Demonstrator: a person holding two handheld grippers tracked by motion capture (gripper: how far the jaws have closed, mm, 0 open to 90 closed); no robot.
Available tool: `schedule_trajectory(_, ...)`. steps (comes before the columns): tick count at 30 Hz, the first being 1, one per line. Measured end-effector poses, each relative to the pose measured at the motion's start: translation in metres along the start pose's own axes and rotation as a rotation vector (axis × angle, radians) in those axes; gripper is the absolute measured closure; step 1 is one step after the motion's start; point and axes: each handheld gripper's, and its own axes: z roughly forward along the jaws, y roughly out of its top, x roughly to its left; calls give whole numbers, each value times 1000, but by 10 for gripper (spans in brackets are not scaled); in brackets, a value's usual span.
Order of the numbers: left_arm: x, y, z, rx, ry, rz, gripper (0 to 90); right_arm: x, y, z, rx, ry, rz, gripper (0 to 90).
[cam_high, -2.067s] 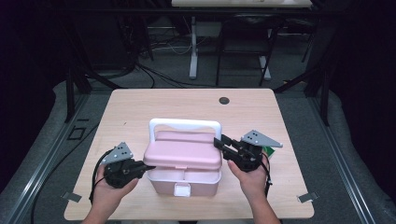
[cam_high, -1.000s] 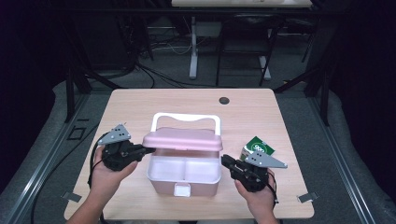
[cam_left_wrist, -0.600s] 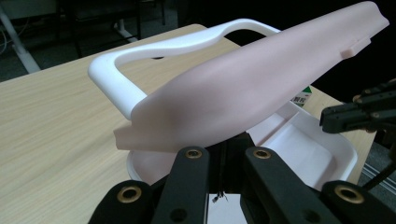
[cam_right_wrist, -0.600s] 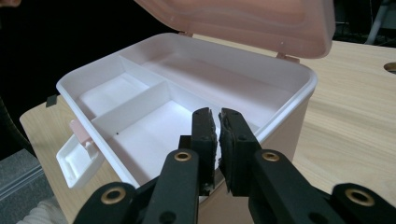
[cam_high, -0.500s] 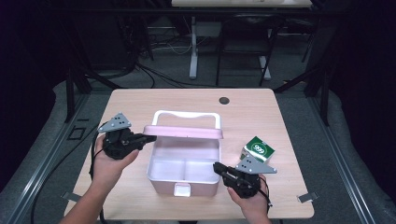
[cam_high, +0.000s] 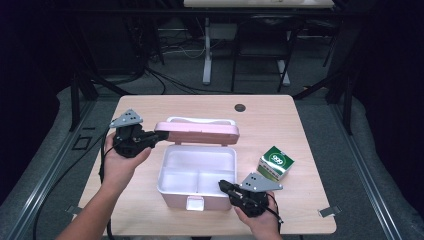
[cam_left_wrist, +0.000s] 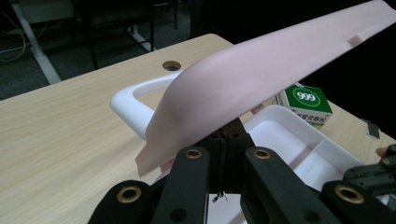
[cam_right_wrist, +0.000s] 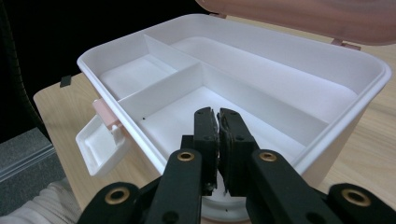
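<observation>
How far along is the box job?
Done: latch released, pink lid raised off the white box. In hand: left gripper props the lid's left end with shut jaws; right gripper, shut and empty, rests on the box's front-right rim. Left: compartments are bare; the green carton stands beside the box, maybe next in.

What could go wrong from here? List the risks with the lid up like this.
1. The left gripper props the pink lid from under its edge rather than clamping it; if it slips off, the lid may drop shut.
2. The right gripper, jaws shut, pokes over the rim of the white box; a falling lid could strike it.
3. The green carton stands close beside the right hand and could get knocked over.
</observation>
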Motion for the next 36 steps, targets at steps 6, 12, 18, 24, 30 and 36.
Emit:
schedule_trajectory(6,2,12,6,-1,28,14,898,-1,0,2,3,3,-2,877)
schedule_trajectory(12,6,20,12,4,53,16,890,-4,2,3,10,1,1,900)
schedule_trajectory(18,11,23,16,8,77,17,879,-8,2,2,28,9,8,900)
schedule_trajectory(24,17,25,20,14,94,5,879,-9,3,1,46,11,-2,900)
schedule_trajectory(30,22,29,24,23,110,-6,874,-11,2,-1,46,11,-1,900)
schedule_trajectory(36,24,28,31,44,126,-1,854,-11,1,-1,36,10,13,900)
